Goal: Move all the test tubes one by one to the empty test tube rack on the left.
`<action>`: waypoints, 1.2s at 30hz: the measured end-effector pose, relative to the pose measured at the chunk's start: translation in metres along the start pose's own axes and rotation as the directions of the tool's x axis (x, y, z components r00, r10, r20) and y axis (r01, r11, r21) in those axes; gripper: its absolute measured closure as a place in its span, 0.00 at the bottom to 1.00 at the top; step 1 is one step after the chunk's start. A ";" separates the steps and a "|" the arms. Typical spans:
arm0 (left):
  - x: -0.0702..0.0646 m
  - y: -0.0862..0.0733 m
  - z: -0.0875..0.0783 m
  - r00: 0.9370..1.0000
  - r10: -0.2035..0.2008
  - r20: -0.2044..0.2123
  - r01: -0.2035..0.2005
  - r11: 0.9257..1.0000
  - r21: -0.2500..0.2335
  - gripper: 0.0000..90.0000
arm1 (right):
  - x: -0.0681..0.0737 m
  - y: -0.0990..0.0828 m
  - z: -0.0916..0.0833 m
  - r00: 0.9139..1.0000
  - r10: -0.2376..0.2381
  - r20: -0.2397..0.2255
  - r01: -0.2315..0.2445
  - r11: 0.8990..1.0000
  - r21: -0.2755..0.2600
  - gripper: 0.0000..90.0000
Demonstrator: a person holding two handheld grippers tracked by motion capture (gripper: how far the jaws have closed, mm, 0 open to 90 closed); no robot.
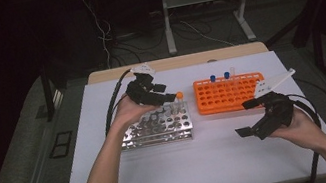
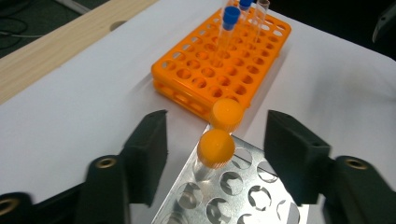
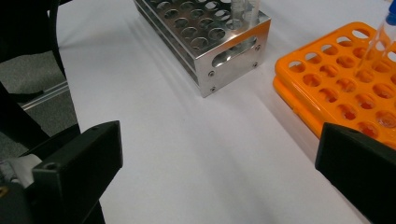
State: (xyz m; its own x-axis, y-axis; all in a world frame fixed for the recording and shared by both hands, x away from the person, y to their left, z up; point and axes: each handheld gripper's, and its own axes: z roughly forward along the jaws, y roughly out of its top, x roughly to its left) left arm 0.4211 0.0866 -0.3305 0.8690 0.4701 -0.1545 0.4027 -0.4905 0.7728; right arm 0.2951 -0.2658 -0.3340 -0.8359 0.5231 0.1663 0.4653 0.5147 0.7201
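Over the far corner of the metal rack (image 1: 157, 128), the left gripper (image 2: 215, 158) holds its jaws wide apart on either side of two orange-capped tubes (image 2: 215, 148), gripping neither; the tubes' glass is mostly cut off below the rack top. Beside it, the orange rack (image 1: 228, 93) carries two blue-capped tubes (image 2: 230, 18) and one faint clear tube, hard to make out. Near the table's (image 1: 214, 163) right edge, the right gripper (image 1: 252, 117) hangs wide open and empty.

Left gripper (image 2: 212, 154) jaws apart around two orange-capped tubes (image 2: 215, 148); apparently untouched.
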 end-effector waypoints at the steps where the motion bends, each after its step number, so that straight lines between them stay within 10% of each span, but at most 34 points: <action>1: -0.001 0.000 -0.002 1.000 0.000 -0.016 0.000 1.000 0.000 0.35 | -0.001 0.000 0.000 1.000 0.002 0.002 -0.002 1.000 0.000 0.00; 12: -0.018 -0.009 -0.033 0.993 -0.044 -0.106 0.041 0.999 -0.029 0.00 | -0.018 0.000 -0.001 1.000 0.023 0.015 -0.023 1.000 -0.018 0.00; 36: -0.066 -0.055 -0.067 0.994 -0.035 -0.108 0.025 0.996 -0.091 0.00 | -0.071 0.008 -0.004 0.991 0.102 0.089 -0.099 0.994 -0.041 0.00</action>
State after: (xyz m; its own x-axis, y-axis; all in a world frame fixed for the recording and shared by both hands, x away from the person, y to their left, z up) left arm 0.3222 0.1320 -0.3212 0.8185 0.5631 -0.1139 0.3964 -0.4100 0.8214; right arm 0.3570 -0.3021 -0.3375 -0.7545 0.6316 0.1784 0.5336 0.4322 0.7269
